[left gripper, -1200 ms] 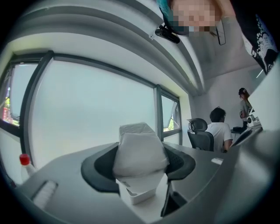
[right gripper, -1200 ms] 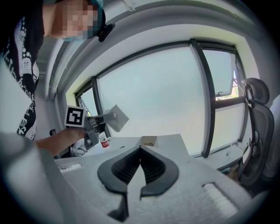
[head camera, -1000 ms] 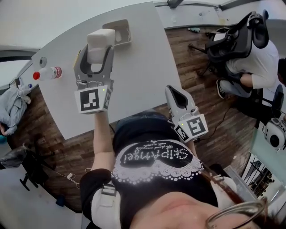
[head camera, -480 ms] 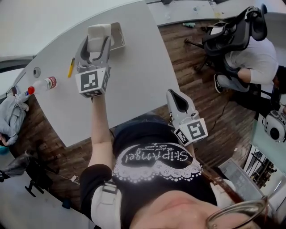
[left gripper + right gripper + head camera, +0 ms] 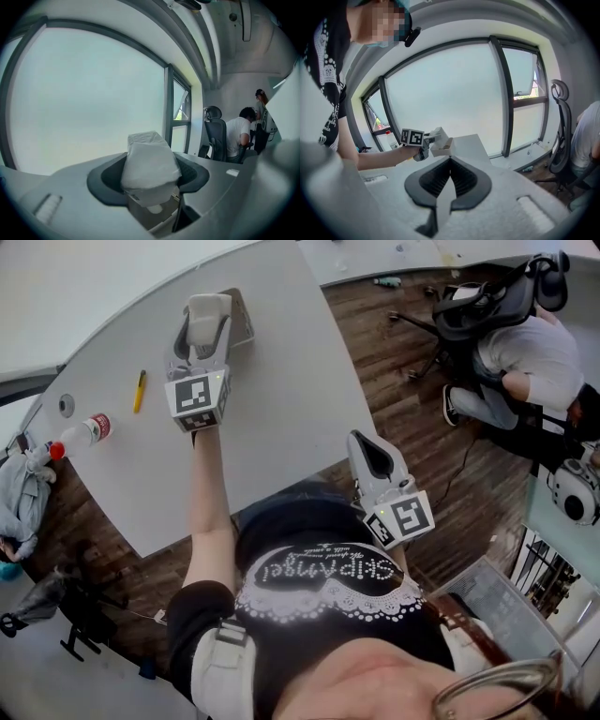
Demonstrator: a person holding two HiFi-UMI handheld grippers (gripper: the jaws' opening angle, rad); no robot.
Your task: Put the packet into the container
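Note:
A white, soft packet (image 5: 208,311) sits between the jaws of my left gripper (image 5: 208,317), which is shut on it. In the left gripper view the packet (image 5: 149,161) hangs just over the open, pale box-shaped container (image 5: 157,219), whose inside shows below it. In the head view the container (image 5: 241,322) stands at the far end of the grey table (image 5: 281,399), partly hidden by the gripper. My right gripper (image 5: 363,441) is shut on nothing, held off the table's near edge by my body. From the right gripper view the jaws (image 5: 450,162) meet, and the container (image 5: 442,146) shows far off.
A clear bottle with a red cap (image 5: 80,434) lies at the table's left end, next to a yellow pen (image 5: 139,390) and a round cable hole (image 5: 66,405). A person sits in an office chair (image 5: 525,343) on the wooden floor at the right.
My left gripper has carried the packet farther out over the table and lower, down to the container. The right gripper has stayed where it was.

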